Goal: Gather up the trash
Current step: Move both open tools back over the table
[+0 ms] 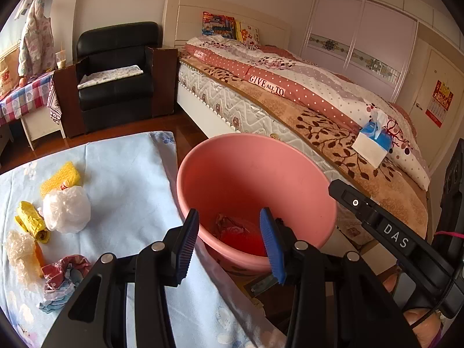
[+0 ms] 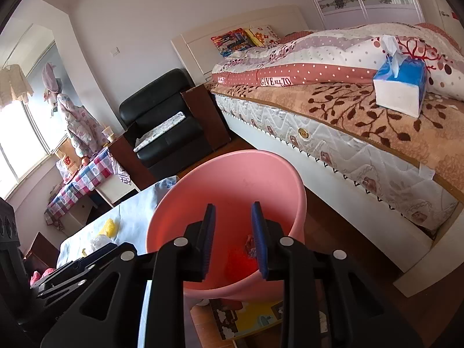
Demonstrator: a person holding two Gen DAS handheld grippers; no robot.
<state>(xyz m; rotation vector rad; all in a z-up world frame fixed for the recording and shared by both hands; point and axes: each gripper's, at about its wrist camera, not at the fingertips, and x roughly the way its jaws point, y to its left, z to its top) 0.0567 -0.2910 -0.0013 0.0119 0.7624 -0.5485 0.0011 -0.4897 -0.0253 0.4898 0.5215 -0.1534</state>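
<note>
On blue sheet [image 1: 121,174]: trash pieces; pink basin [image 1: 255,174] beside bed [image 1: 333,121].

This is a lived-in bedroom in a home. A large bed [image 1: 290,95] with a patterned quilt, pillows and a tissue box [image 1: 372,142] fills the right half of the left wrist view, with a sliding-door wardrobe [image 1: 359,40] behind it at upper right. A black armchair [image 1: 116,69] stands at centre left beside the headboard, a checked tablecloth [image 1: 26,95] covers a small table at the left edge, and a wall calendar [image 1: 439,103] hangs at far right.
</note>
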